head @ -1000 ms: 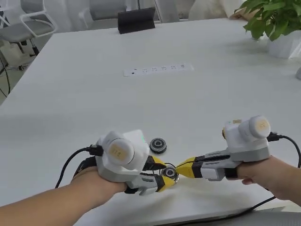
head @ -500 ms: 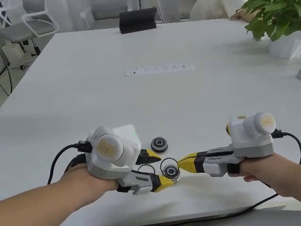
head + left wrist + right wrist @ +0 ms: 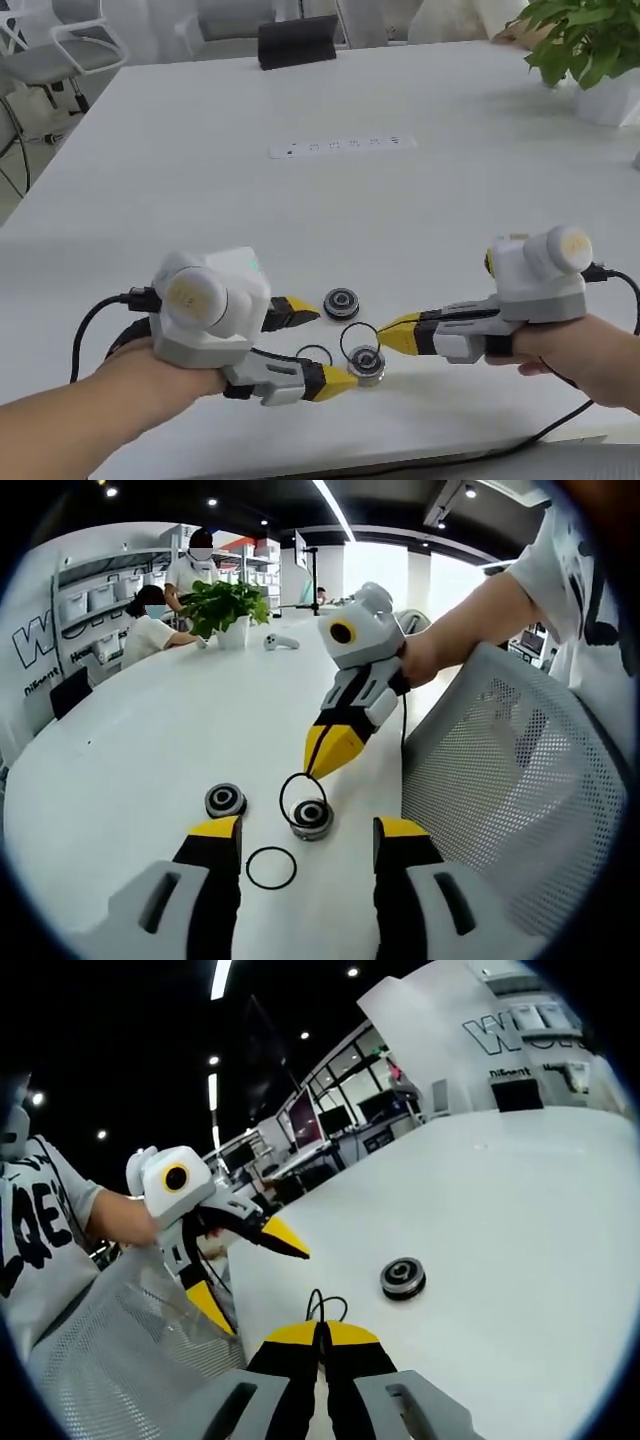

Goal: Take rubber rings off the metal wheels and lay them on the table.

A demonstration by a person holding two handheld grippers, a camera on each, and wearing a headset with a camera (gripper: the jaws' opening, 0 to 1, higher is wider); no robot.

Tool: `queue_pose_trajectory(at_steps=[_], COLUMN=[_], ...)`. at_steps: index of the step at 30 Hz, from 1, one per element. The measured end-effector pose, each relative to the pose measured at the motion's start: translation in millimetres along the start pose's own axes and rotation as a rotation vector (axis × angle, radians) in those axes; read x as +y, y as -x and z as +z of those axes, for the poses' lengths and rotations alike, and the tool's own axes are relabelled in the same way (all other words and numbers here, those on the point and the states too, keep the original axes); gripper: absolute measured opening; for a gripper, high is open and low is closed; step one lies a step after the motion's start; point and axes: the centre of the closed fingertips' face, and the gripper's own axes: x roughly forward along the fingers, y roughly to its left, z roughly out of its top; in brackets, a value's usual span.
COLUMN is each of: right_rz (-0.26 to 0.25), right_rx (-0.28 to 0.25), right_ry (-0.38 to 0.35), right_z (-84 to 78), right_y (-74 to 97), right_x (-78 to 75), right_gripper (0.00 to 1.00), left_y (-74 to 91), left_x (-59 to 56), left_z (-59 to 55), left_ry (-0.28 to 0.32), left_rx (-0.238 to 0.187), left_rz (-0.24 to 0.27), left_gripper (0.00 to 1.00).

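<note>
My right gripper (image 3: 385,338) is shut on a thin black rubber ring (image 3: 358,336), holding it up on edge just above a bare metal wheel (image 3: 367,363) on the white table (image 3: 300,210). That ring (image 3: 326,1306) loops out from my shut fingertips in the right gripper view. My left gripper (image 3: 320,346) stands open just left of that wheel, touching nothing. Between its jaws a second loose ring (image 3: 271,867) lies flat on the table, near the bare wheel (image 3: 311,818). Another wheel (image 3: 341,302) with its black rubber on sits a little farther back.
A white power strip (image 3: 342,146) lies mid-table. A dark tablet stand (image 3: 297,42) and a potted plant (image 3: 585,45) are at the far end. Cables trail from both grippers over the near edge. A mesh chair (image 3: 500,770) stands beside the table.
My left gripper has opened, let go of the near wheel and drawn back to the left. The right gripper has pulled a ring up off that wheel. A loose ring now lies on the table.
</note>
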Motion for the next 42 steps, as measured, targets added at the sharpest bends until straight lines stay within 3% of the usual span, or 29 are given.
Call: queue_pose_trajectory(at_steps=[2,6,15,22,42], right_rz=[0.006,0.015,0.032,0.049,0.047], right_rx=[0.002,0.012,0.02,0.031,0.107], right_ry=[0.003,0.011,0.025,0.034,0.055], right_z=[1.4,3.2,11.2,16.0,6.2], right_y=[-1.4,-5.0,-13.3,-25.0,-48.1], right_x=[1.5,2.2,5.9,10.7,10.8], right_gripper=[0.0,0.0,0.0,0.0,0.0], left_y=[2.4,7.7,21.5,31.5,49.6], left_x=[-1.6,0.0,7.7,14.0,23.5], left_z=[-1.9,-7.9,-4.1,-9.2,-23.3], left_ry=[-0.002,-0.02,0.0,0.013,0.067], left_rx=[0.0,0.017,-0.01,-0.01,-0.015], left_rz=[-0.008,-0.002,0.022,0.043,0.091], left_gripper=[0.57,0.58,0.61,0.66,0.7])
